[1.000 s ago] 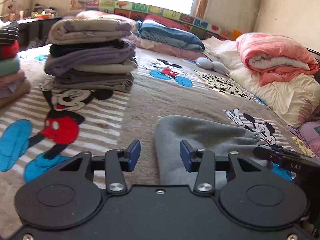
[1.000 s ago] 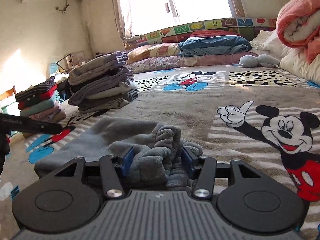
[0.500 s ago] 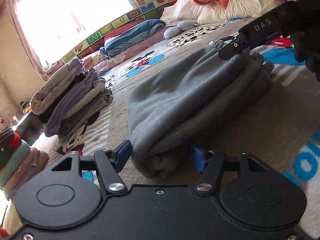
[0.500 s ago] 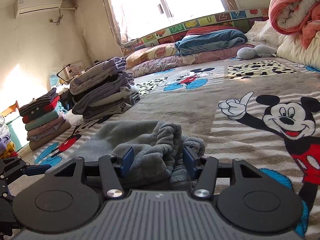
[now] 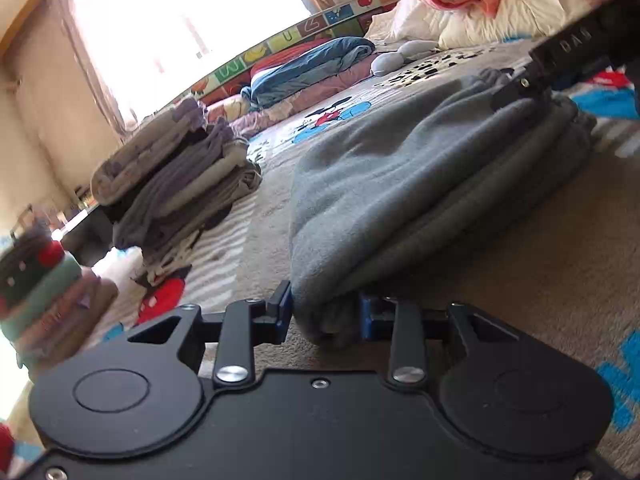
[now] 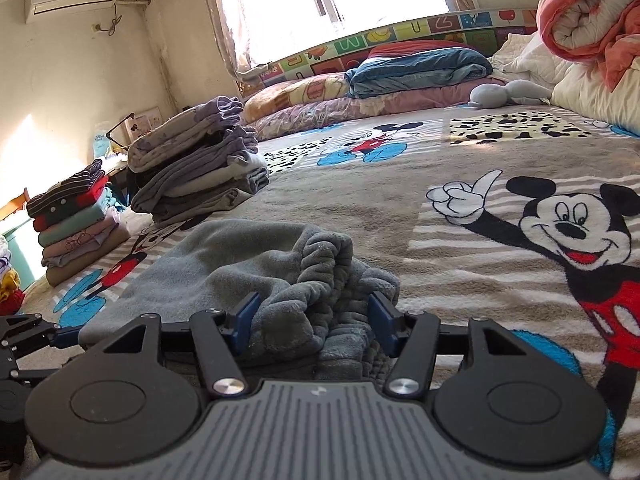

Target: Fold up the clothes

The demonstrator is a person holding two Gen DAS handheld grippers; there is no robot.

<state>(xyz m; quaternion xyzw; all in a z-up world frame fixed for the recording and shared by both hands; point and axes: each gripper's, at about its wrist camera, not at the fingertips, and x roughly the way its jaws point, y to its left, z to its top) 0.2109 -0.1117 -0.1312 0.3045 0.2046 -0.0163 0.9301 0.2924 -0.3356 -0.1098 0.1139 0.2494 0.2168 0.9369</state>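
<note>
The grey fleece [image 5: 404, 184] lies folded on the bed [image 6: 360, 216], near its front edge. The left gripper [image 5: 322, 314] has just been closing and now pinches the fleece's folded end. At the other end the right gripper [image 6: 314, 318] stands half open around the bunched cuffs; its pads seem barely to touch. Two stacks [image 6: 200, 168] of folded clothes sit by the bed's left edge.
</note>
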